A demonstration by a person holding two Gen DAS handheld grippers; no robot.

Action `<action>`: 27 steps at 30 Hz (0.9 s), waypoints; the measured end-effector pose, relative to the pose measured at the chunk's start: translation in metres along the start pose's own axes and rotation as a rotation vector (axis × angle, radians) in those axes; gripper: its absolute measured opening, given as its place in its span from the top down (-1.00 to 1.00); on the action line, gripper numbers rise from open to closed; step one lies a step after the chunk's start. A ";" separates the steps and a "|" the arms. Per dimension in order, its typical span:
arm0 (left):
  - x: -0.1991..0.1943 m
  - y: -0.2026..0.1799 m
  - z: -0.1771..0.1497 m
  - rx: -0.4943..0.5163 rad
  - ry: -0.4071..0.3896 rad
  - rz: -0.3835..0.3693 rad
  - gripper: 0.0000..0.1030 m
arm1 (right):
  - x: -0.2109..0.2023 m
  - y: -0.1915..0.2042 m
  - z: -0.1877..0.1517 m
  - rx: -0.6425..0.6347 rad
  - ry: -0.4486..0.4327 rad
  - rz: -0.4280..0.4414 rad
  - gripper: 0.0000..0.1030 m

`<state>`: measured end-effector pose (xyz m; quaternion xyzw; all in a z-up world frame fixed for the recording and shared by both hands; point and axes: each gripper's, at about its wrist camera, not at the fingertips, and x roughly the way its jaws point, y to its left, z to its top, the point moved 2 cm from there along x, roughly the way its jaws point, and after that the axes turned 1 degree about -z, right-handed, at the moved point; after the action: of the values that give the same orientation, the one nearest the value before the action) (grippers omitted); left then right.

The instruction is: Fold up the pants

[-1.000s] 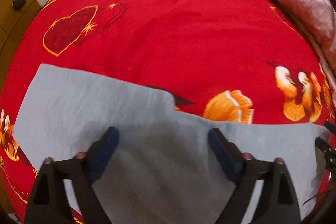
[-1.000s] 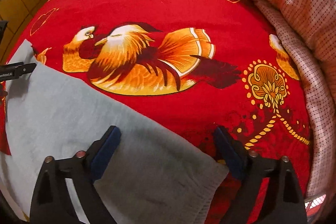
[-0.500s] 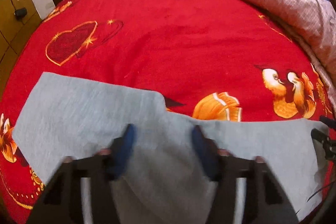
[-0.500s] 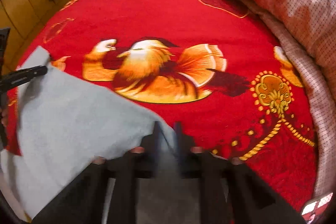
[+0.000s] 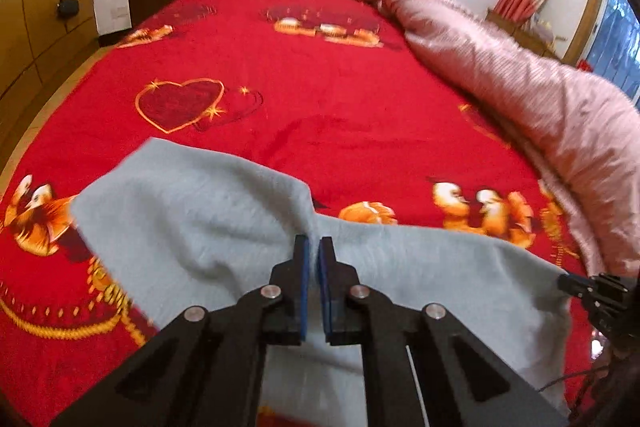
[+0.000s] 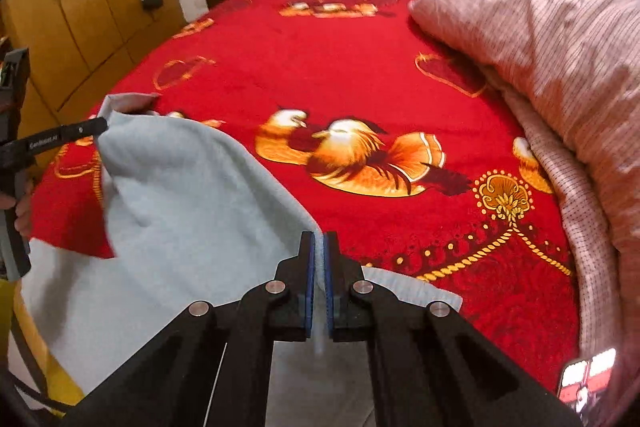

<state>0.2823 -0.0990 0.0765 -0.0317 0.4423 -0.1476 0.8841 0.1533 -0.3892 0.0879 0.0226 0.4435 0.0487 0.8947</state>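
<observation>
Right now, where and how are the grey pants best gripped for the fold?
Judging by the pose, at the near edge, coming from the foot of the bed. The left claw and right claw are each shut on a pinch of that edge of the grey pants, which lifts evenly off the red bedspread.

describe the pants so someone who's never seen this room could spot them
Find the bed with the red spread. The pants lie at its near end, pinched by both claws. They are plain pale grey, unlike the patterned spread and the pink quilt.
</observation>
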 end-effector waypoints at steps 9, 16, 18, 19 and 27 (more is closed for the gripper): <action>-0.100 0.003 -0.051 -0.024 -0.151 -0.043 0.90 | -0.056 0.026 -0.037 -0.053 -0.059 0.015 0.89; -0.149 -0.005 -0.115 0.012 -0.190 -0.038 0.90 | -0.068 0.038 -0.090 -0.068 -0.002 0.032 0.89; -0.151 -0.004 -0.133 0.010 -0.174 -0.034 0.90 | -0.064 0.040 -0.104 -0.066 0.027 0.036 0.89; -0.152 -0.003 -0.146 0.004 -0.153 -0.030 0.90 | -0.061 0.039 -0.111 -0.062 0.041 0.037 0.89; -0.136 0.012 -0.199 -0.077 -0.032 -0.016 0.90 | -0.039 0.035 -0.153 -0.006 0.143 0.060 0.89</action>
<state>0.0506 -0.0335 0.0589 -0.0715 0.4331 -0.1372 0.8880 0.0057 -0.3589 0.0288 0.0296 0.5050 0.0783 0.8590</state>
